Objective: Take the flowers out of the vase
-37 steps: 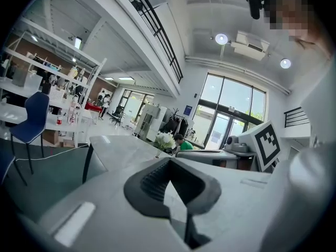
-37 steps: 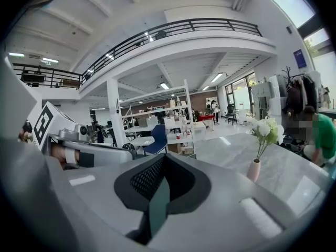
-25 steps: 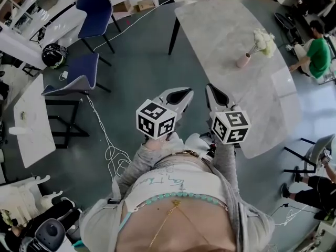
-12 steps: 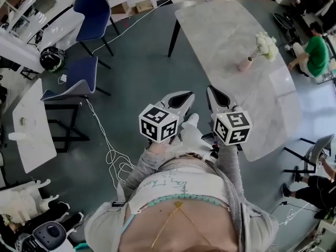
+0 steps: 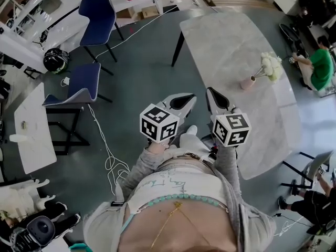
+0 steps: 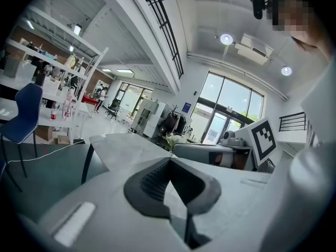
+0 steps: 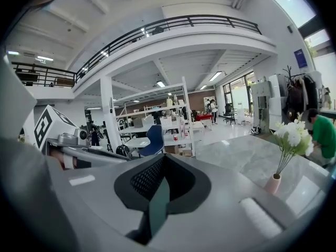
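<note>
White flowers [image 5: 272,67] stand in a small pink vase [image 5: 247,83] near the far right edge of a grey marble table [image 5: 226,41]. Both grippers are held close to the person's body, well short of the vase. In the head view my left gripper [image 5: 184,100] and my right gripper [image 5: 214,96] point toward the table with their jaws together and nothing between them. From the right gripper view the flowers [image 7: 293,135] and vase [image 7: 272,184] appear at the right, far beyond the shut right gripper [image 7: 164,159]. My left gripper [image 6: 169,159] looks along the table [image 6: 121,146].
A person in a green shirt [image 5: 318,67] sits just past the table's right edge by the vase. Two blue chairs [image 5: 100,14] [image 5: 79,80] stand to the left. A white cable [image 5: 113,156] lies on the floor beside a white side table [image 5: 31,125].
The table and vase have slid down and slightly right in the head view, now closer. Both grippers keep the same pose near the body, still shut.
</note>
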Available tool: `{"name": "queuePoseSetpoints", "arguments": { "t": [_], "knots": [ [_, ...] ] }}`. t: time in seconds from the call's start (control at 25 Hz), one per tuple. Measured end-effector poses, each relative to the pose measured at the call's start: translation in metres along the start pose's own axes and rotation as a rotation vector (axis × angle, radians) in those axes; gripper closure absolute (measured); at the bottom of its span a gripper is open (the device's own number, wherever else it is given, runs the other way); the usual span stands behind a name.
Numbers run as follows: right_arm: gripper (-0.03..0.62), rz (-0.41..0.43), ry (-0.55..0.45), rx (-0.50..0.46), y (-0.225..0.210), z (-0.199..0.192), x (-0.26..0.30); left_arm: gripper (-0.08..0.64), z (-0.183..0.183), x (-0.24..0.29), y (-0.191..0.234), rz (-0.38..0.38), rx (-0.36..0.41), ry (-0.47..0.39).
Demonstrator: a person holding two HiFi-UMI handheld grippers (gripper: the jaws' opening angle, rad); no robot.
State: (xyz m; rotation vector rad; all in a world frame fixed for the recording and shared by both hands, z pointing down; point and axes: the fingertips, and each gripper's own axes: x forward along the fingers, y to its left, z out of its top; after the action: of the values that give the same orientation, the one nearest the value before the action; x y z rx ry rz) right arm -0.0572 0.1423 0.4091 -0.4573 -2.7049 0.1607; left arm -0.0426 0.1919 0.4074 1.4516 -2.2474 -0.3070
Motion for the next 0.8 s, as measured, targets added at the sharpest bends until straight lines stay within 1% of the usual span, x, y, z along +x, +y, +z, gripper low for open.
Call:
{"name": "queuePoseSetpoints", "arguments": {
  "t": [0.16, 0.4, 0.56, 0.8],
  "knots": [
    [0.566, -0.010, -0.008, 0.003, -0.027, 0.014, 0.009, 0.560, 0.018, 0.025, 0.002, -0.025, 0.013, -0.002],
    [0.566, 0.004, -0.017, 0.006, -0.059, 0.035, 0.020, 0.560, 0.041, 0.055, 0.007, -0.011, 0.015, -0.011],
    [0.566, 0.009, -0.046, 0.014, -0.077, 0.046, 0.027, 0.560, 0.051, 0.073, 0.012, -0.006, 0.035, -0.007],
    [0.566, 0.003, -0.063, 0.032, -0.101, 0.049, 0.025, 0.560, 0.060, 0.097, 0.010, -0.003, 0.051, -0.013]
  ]
}}
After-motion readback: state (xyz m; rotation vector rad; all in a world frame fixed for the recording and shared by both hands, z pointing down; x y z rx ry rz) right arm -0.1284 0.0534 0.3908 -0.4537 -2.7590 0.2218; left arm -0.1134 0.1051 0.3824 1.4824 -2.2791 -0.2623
